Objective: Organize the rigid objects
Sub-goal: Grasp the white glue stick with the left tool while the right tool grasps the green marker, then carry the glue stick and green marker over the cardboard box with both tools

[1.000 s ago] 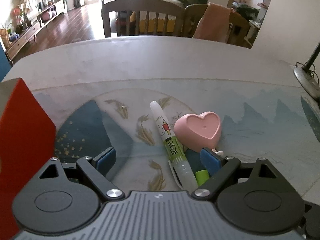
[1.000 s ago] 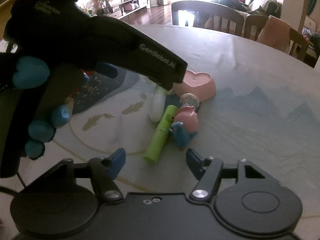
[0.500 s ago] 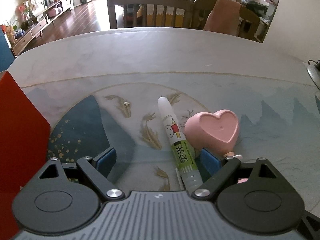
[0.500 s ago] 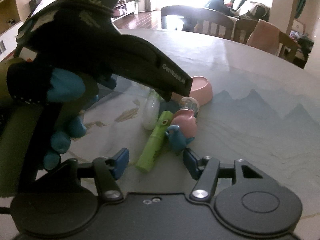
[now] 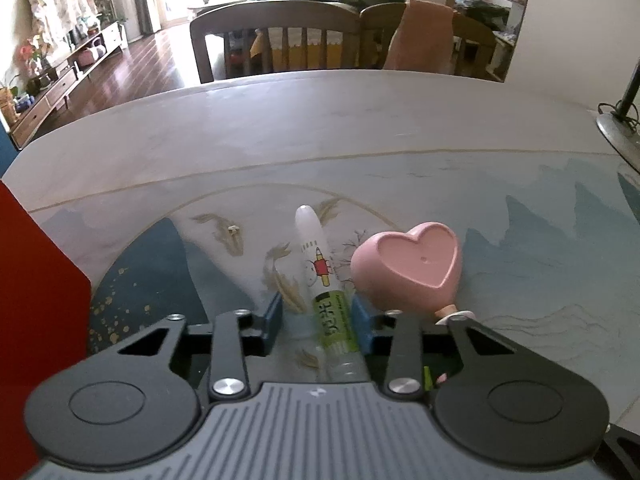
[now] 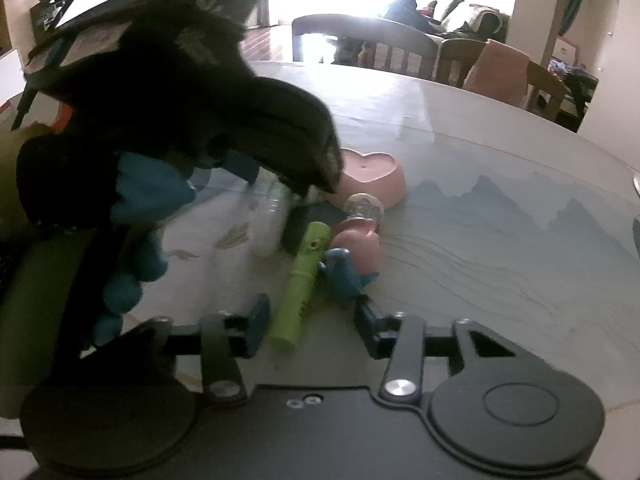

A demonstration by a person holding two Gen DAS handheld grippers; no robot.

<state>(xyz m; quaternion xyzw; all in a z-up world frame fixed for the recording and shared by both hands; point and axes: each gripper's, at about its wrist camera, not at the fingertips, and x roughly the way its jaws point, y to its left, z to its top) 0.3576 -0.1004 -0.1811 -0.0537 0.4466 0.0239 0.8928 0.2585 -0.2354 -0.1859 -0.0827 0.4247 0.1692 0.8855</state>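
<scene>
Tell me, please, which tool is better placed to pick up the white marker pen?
Left. The left tool already straddles the white marker pen, pads on both sides. The right tool sits back by the green tube.

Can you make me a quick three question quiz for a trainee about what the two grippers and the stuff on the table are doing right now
1. True or false: the white marker pen lies between the fingers of the left gripper.
2. Which item sits just right of the pen in the left wrist view? A) pink heart-shaped dish B) green tube C) red box
3. Fill in: the right gripper is ____, holding nothing, with the green tube's near end between its fingers.

Key:
1. True; the jaws have narrowed around it, though contact on both sides is not clear.
2. A
3. open
</scene>
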